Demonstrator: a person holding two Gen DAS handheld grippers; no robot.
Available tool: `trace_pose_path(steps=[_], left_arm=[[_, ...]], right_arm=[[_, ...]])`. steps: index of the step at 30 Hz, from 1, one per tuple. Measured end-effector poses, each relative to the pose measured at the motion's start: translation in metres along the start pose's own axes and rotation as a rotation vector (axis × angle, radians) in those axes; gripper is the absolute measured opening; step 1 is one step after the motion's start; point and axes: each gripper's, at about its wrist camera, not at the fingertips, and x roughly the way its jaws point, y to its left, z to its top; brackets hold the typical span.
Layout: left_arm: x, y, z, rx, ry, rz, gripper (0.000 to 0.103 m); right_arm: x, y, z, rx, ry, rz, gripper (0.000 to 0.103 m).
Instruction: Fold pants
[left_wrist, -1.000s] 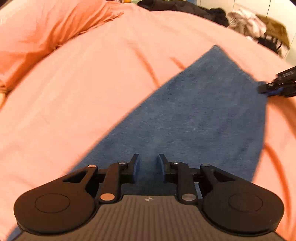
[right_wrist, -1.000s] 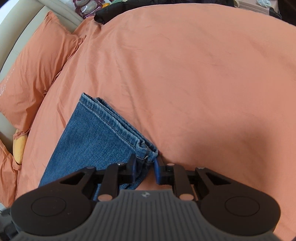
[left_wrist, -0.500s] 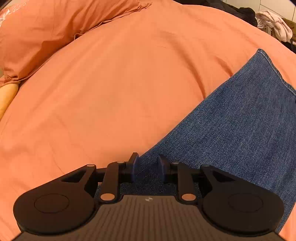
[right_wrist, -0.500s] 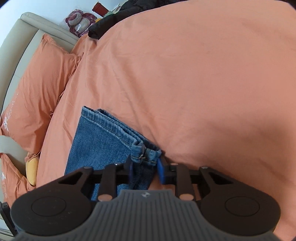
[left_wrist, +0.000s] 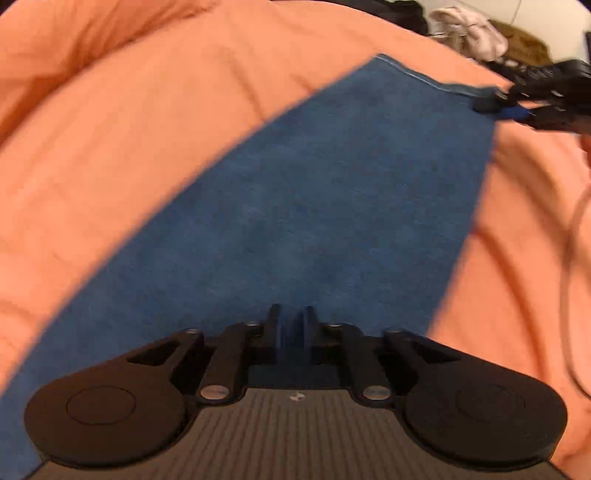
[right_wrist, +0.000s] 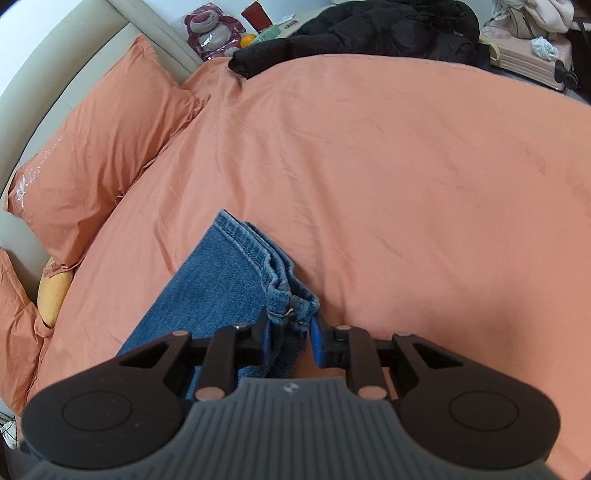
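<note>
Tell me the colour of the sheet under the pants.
Orange sheet, clearest in the right wrist view.

The left wrist camera sits just behind the left gripper (left_wrist: 291, 325) and looks low and close along the jeans (left_wrist: 332, 192), which run from 6 o'clock up toward 1 o'clock; the picture is blurred. At 2 o'clock it catches the right gripper (left_wrist: 495, 107) at the far hem. The right wrist camera looks from higher, behind the right gripper (right_wrist: 288, 334), over the bedspread (right_wrist: 388, 177) toward a pillow (right_wrist: 99, 147) at 10 o'clock and a black coat (right_wrist: 362, 29) at 12. Both views share the jeans (right_wrist: 221, 288) and the orange bedspread (left_wrist: 129, 129).
</note>
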Motion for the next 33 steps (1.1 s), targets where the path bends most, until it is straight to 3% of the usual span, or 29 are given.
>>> trace_pose_path(steps=[3,8,10,17,22,26,33], left_arm=[[0.004,-0.022,-0.013,0.025,0.007,0.016,0.014],[-0.004,-0.018,-0.027,-0.1,-0.002,-0.053,0.006],[-0.012,-0.018,-0.038,-0.115,-0.001,-0.094,0.012],[-0.066,-0.013,-0.095,-0.13,-0.079,-0.069,0.014],[-0.108,0.018,-0.14,-0.192,-0.15,0.009,0.017],[-0.136,0.048,-0.177,-0.242,-0.171,0.134,0.017],[-0.171,0.092,-0.233,-0.347,-0.168,0.248,0.017]], right_arm=[[-0.017,0.013,0.002,-0.043,-0.025,0.026,0.016],[-0.058,0.058,-0.001,-0.181,-0.088,0.084,0.014],[-0.079,0.082,-0.005,-0.269,-0.116,0.112,0.013],[-0.152,0.184,-0.04,-0.558,-0.198,0.191,0.01],[-0.185,0.261,-0.086,-0.74,-0.216,0.224,0.009],[-0.189,0.326,-0.142,-0.877,-0.191,0.248,0.009],[-0.151,0.403,-0.247,-0.997,-0.026,0.3,0.008]])
